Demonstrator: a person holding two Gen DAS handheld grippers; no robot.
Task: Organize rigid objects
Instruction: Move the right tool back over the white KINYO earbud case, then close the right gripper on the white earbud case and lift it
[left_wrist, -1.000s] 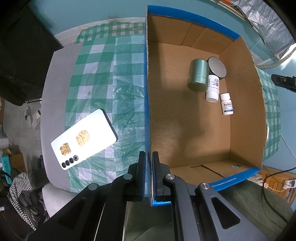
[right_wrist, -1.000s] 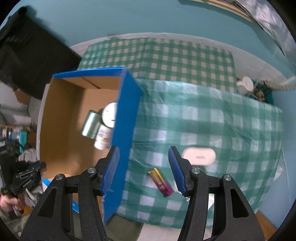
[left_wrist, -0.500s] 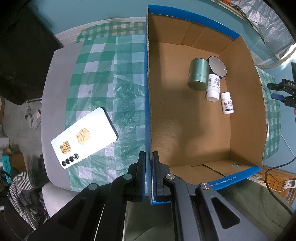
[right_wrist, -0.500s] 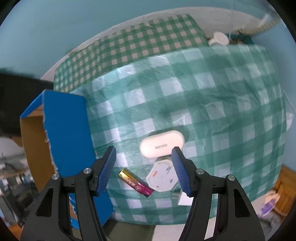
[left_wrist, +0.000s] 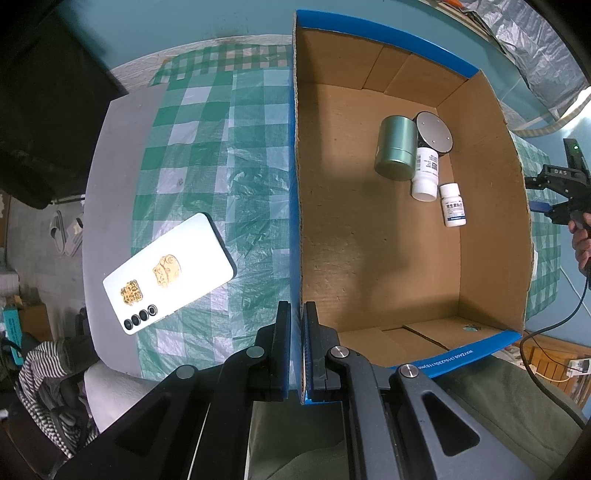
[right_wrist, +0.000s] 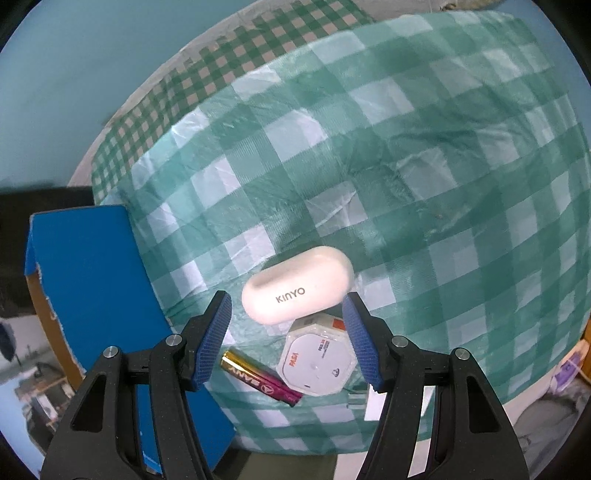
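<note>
The cardboard box (left_wrist: 369, 240), blue outside, stands open on the green checked tablecloth (right_wrist: 406, 147). The left gripper (left_wrist: 296, 350) is clamped tight on the box's near left wall, one finger inside and one outside, presumably to steady the box while items go in. Left of the box, a white phone (left_wrist: 168, 273) lies camera side up on the cloth, not yet sorted. Already inside, grouped toward the far right corner: a green canister (left_wrist: 395, 147) on its side, a round disc (left_wrist: 435, 132) and two white pill bottles (left_wrist: 425, 173).

The right gripper (right_wrist: 286, 332) hangs wide apart and empty, its fingers bracketing a white KINYO earbud case (right_wrist: 297, 284) (the likely next pick). Just beside the case lie an octagonal white pack (right_wrist: 317, 363) and a gold-and-magenta battery (right_wrist: 260, 378), near the box's blue outer wall.
</note>
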